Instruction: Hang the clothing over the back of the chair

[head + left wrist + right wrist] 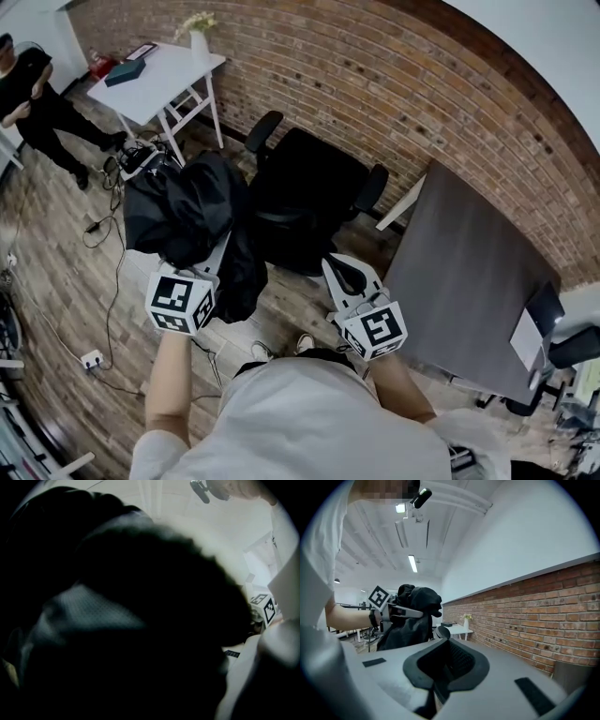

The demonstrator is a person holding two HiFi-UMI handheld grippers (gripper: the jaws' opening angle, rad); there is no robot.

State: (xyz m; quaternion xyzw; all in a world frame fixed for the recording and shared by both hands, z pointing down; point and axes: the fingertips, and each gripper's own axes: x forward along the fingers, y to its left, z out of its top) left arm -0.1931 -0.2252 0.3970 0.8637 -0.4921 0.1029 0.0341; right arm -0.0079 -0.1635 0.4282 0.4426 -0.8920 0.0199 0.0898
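Note:
A black garment (187,211) hangs bunched in the air just left of the black office chair (305,183), apart from its backrest. My left gripper (221,251) is shut on the garment, its jaw tips buried in the folds. In the left gripper view dark cloth (117,620) fills nearly the whole picture. The right gripper view shows the garment (417,602) and the left gripper (417,613) off to the left. My right gripper (342,272) sits near the chair's front right side, shut and holding nothing (447,667).
A dark table (469,272) stands at the right beside the brick wall (375,84). At the back left a white table (169,80) carries a vase and a book. A person (33,94) stands far left. Cables (98,281) trail on the wooden floor.

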